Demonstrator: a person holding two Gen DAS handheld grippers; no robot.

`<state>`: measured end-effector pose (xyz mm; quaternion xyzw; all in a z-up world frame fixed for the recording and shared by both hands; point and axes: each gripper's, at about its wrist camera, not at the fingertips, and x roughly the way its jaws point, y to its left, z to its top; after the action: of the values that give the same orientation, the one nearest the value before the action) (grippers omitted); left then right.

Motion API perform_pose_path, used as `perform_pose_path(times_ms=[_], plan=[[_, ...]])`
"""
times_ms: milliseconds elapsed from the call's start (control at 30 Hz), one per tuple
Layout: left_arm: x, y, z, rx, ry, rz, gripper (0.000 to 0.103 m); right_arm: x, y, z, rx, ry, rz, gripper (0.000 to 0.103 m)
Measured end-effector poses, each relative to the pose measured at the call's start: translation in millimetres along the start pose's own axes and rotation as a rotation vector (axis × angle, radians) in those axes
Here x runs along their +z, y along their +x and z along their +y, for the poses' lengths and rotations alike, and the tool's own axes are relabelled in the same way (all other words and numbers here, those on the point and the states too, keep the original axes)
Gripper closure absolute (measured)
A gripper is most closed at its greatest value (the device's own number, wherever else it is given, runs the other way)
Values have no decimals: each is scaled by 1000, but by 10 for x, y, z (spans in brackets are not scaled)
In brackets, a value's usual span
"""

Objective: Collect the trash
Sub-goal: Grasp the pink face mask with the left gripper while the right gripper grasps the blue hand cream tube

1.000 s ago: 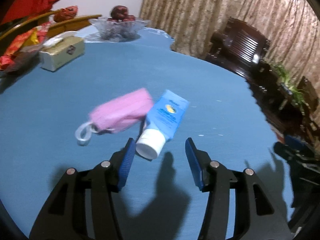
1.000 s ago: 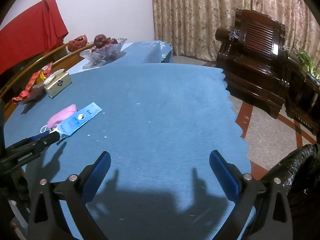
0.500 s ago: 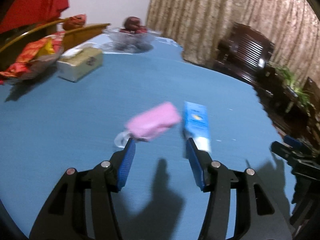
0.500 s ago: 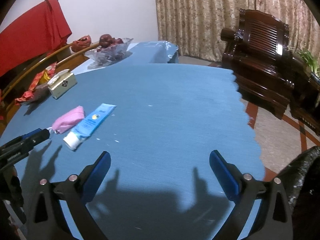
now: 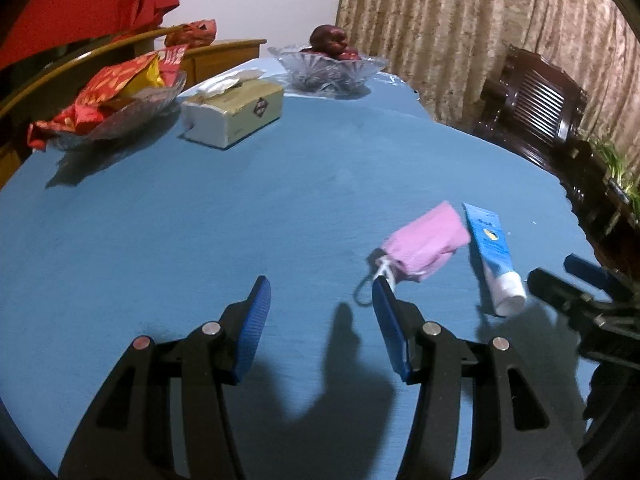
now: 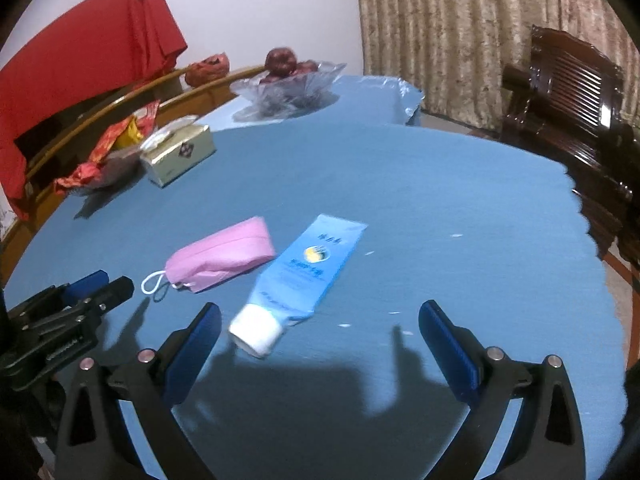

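Tube and pink pouch lie touching (both grippers' jaws spread, empty).

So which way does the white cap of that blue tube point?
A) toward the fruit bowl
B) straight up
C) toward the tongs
C: the blue tube lies flat on the cloth, its white cap at the near end, by the right tongs.

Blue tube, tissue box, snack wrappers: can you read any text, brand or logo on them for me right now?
Blue tube: print and a round yellow emblem, too blurred to read.
Tissue box: a dark diamond-shaped logo on its side, lettering too small to read.
Red snack wrappers: patterned print, nothing legible.
Pink pouch: no text visible.
So nothing readable in either view.
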<state>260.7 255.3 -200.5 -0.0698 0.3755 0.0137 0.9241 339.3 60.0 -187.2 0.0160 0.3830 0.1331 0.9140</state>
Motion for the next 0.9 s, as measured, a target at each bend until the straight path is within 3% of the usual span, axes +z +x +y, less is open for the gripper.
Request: perform_pose_path(times_ms=[133, 333, 533, 600, 667, 700, 800, 833, 867, 900], plan=[[26, 58, 89, -18, -35, 13, 51, -46, 143, 40, -36, -3, 42, 6], [55, 84, -6, -39, -4, 5, 48, -54, 99, -140, -103, -3, 58, 6], [77, 131, -65, -50, -3, 4, 46, -13, 94, -210, -66, 13, 56, 7], [73, 125, -57, -46, -9, 2, 46, -4, 158, -151, -54, 5, 56, 11], [73, 123, -42, -46, -15, 3, 46, 1, 245, -116, -43, 4, 85, 24], [71, 120, -38, -45, -15, 4, 46, 9, 257, -100, -51, 0, 84, 25], [66, 126, -42, -43, -13, 9, 46, 40, 279, -64, -48, -8, 79, 40], [68, 131, -56, -45, -9, 11, 46, 54, 289, -54, -43, -17, 78, 50], [67, 128, -64, -48, -6, 10, 46, 61, 290, -50, -34, -22, 77, 67], [68, 122, -79, -51, -3, 8, 46, 66, 286, -62, -29, -22, 78, 67]])
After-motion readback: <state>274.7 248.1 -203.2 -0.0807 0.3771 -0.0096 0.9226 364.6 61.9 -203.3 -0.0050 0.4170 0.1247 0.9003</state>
